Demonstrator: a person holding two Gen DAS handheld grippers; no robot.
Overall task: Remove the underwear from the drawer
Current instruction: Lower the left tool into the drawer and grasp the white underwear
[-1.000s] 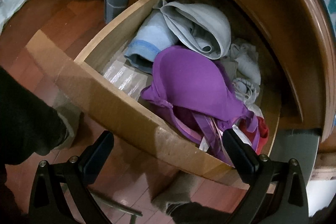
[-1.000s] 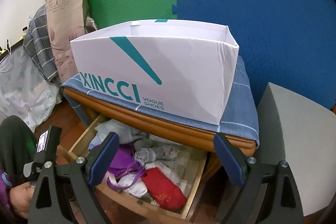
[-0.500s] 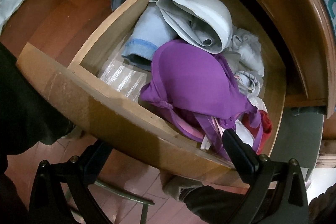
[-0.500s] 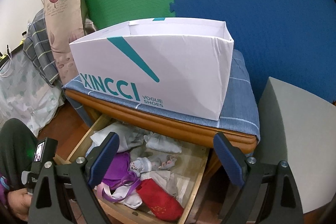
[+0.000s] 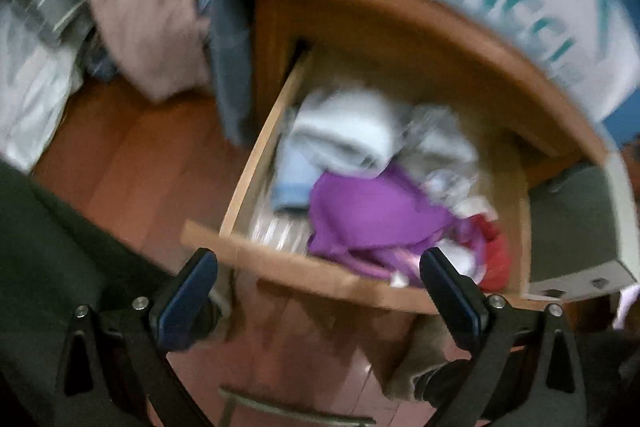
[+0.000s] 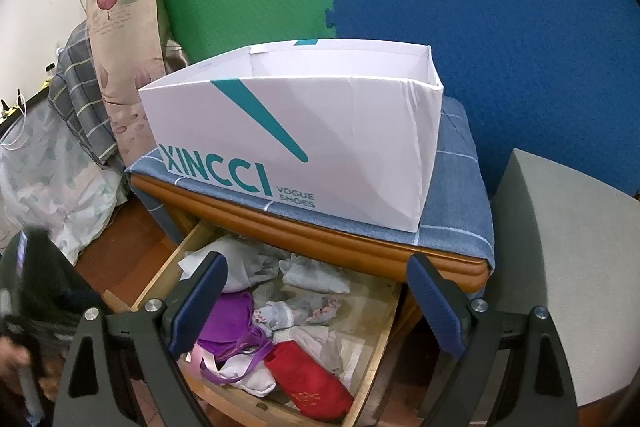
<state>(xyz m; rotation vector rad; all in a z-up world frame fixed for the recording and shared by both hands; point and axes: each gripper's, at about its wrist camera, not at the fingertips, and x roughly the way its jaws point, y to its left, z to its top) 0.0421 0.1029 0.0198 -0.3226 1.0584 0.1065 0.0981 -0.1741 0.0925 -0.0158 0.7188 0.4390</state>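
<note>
Drawer open, underwear still inside, nothing gripped yet.

Purple bra (image 6: 230,319) lies on top of the pile at the drawer's (image 6: 372,375) front left, straps trailing toward the front board; red item (image 6: 310,389) just beside it at front, pale and patterned pieces (image 6: 316,275) behind. Left view is motion-blurred but shows the same purple piece (image 5: 372,215) near the front edge. Judged progress: drawer pulled out, no garment lifted; the whole take-out remains. Left hand-held gripper (image 5: 318,287) wide open and empty, above the drawer front. Right hand-held gripper (image 6: 316,301) also wide open, empty, above the drawer. White shoe box (image 6: 360,147) sits open on the blue-clothed cabinet top (image 6: 460,227) overhanging the drawer's rear, limiting reach there. Tangled straps may drag neighbouring pieces.
</note>
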